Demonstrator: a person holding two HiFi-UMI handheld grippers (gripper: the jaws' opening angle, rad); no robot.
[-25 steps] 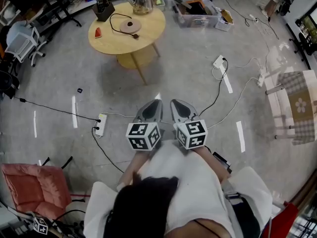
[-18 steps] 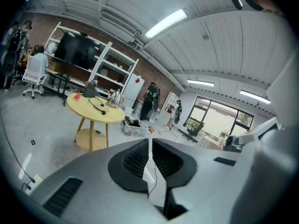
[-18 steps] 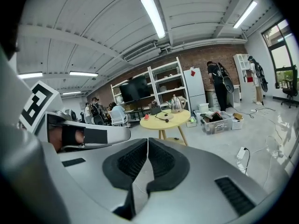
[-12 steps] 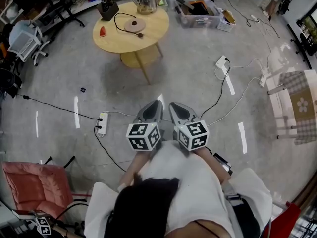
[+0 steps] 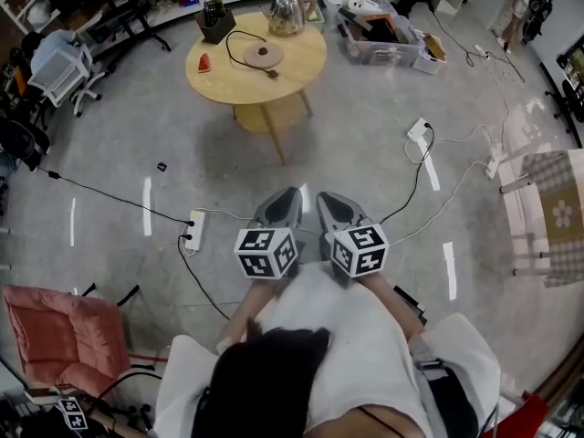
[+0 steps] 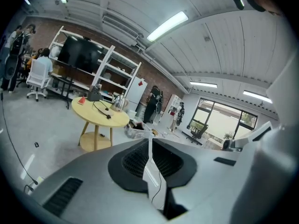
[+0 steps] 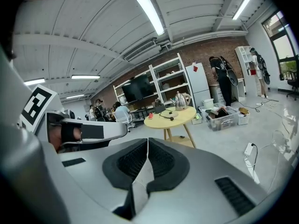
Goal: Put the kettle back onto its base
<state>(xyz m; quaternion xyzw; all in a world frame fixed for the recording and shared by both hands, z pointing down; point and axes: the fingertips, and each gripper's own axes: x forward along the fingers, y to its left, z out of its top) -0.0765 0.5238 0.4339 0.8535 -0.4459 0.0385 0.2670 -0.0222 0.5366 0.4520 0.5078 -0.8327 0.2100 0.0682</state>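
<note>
A steel kettle (image 5: 288,12) stands at the far edge of a round wooden table (image 5: 239,78), far ahead of me. Its brown disc base (image 5: 262,55), with a black cord, lies on the tabletop a little nearer than the kettle. Both grippers hover low over the floor close to my body, well short of the table. My left gripper (image 5: 292,192) and right gripper (image 5: 320,196) sit side by side, each shut with nothing held. The left gripper view shows the kettle (image 6: 119,102) beyond its gripper (image 6: 150,141). The right gripper view shows the kettle (image 7: 180,100) beyond its gripper (image 7: 148,142).
A black holder (image 5: 216,23) and a small red thing (image 5: 204,62) share the tabletop. A clear bin (image 5: 379,27) of clutter stands to the table's right. Power strips (image 5: 190,229) and cables (image 5: 415,176) cross the floor. A pink chair (image 5: 59,331) is at the left, a checked seat (image 5: 552,208) at the right.
The head view has drifted, so the table and kettle sit further right and lower in the picture. Both grippers stay side by side and shut.
</note>
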